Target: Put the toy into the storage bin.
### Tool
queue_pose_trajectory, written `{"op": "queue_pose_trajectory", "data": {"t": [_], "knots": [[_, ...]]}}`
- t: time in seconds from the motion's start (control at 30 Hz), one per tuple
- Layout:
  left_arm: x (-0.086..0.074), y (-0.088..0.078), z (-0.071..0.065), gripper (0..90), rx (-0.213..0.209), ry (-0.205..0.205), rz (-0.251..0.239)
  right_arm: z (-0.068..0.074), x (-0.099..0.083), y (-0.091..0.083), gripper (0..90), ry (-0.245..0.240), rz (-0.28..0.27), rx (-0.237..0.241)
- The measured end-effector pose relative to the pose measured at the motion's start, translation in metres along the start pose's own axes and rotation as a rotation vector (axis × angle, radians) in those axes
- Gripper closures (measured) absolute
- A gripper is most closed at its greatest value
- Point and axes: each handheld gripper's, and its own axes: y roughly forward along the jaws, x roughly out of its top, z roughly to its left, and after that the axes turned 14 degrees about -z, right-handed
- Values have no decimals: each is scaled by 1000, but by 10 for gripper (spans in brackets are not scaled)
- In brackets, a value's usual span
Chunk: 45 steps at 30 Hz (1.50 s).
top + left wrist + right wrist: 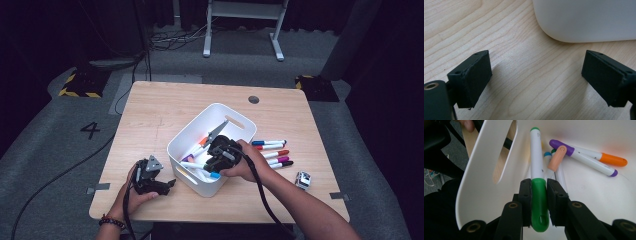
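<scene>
Right fingers [554,197] clenched on green marker [539,205] inside white bin [481,170]; best lowered flat before letting go. Left fingers [474,72] released beside bin.

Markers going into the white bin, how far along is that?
Partly done. Several markers already lie in the white bin, among them a purple-capped one. In hand: the right gripper is shut on a green marker inside the bin. Left: the five markers on the table. The left gripper is open, holding nothing.
</scene>
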Motion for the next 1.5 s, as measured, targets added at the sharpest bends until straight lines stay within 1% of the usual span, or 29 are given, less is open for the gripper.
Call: {"op": "queue_pose_trajectory", "data": {"t": [0.23, 0.27, 0.33, 0.4, 0.43, 0.47, 0.53, 0.57, 0.73, 0.77, 0.8, 0.83, 0.9, 0.93, 0.97, 1.0, 1.03, 1.07, 1.1, 1.17, 1.2, 1.23, 1.27, 1.3, 1.33, 1.37, 1.4, 1.43, 1.5], "knots": [[0, 0, 0, 96, -7, 3, 3, 11, 3, 7, 746, -5, 22, 11], [0, 0, 0, 96, -7, 2, 2, 13, 4, 8, 743, -7, 24, 4], [0, 0, 0, 98, -7, 1, 1, 11, 5, 11, 738, -60, -8, 25], [0, 0, 0, 98, -8, 3, 2, 12, 6, 11, 701, -58, -3, 16], [0, 0, 0, 98, -7, 3, 1, 12, 6, 11, 699, -48, -2, 15], [0, 0, 0, 99, -8, 2, 1, 11, 5, 12, 707, -54, -6, 21], [0, 0, 0, 99, -8, 1, 1, 10, 4, 11, 689, -47, -6, 12], [0, 0, 0, 98, -8, 0, 0, 8, 4, 10, 673, -42, -20, 20], [0, 0, 0, 98, -8, 0, 0, 4, 3, -1, 653, -33, -65, 7], [0, 0, 0, 99, -8, 0, 0, 3, 1, -8, 647, -23, -89, 10], [0, 0, 0, 98, -8, 0, 0, 3, 1, -8, 647, -23, -89, 10], [0, 0, 0, 98, -7, 0, 0, 0, -1, -15, 638, -27, -121, 8], [0, 0, 0, 99, -8, 0, 0, -2, -3, -19, 635, -25, -134, 5], [0, 0, 0, 98, -7, 0, 0, -3, -6, -24, 626, -16, -140, -1], [0, 0, 0, 98, -8, 0, 0, -7, -11, -33, 614, -6, -168, -3], [0, 0, 0, 98, -8, 0, 0, -7, -11, -33, 614, -6, -168, -3], [0, 0, 0, 98, -8, 0, 1, -11, -18, -43, 600, -15, -189, -19], [0, 0, 0, 98, -7, 0, 0, -11, -18, -43, 600, -15, -189, -19], [0, 0, 0, 98, -8, 0, 0, -13, -22, -49, 597, -28, -212, -16], [0, 0, 0, 98, -7, 0, 1, -16, -30, -62, 580, -33, -243, -31], [0, 0, 0, 98, -8, 0, 0, -18, -35, -69, 570, -42, -256, -35], [0, 0, 0, 98, -7, 0, 0, -19, -43, -77, 568, -59, -285, -34], [0, 0, 0, 98, -7, 0, 0, -19, -47, -81, 560, -55, -292, -50], [0, 0, 0, 98, -7, 0, 0, -21, -60, -90, 541, -90, -281, -95], [0, 0, 0, 98, -7, 0, 0, -21, -60, -90, 541, -90, -281, -95], [0, 0, 0, 98, -8, 0, 0, -23, -75, -96, 522, -96, -271, -119], [0, 0, 0, 98, -7, 0, 0, -23, -75, -96, 522, -96, -271, -119], [0, 0, 0, 98, -7, 0, 0, -26, -82, -98, 512, -111, -265, -140], [0, 0, 0, 98, -7, 0, 0, -31, -98, -100, 496, -110, -252, -156]]}}
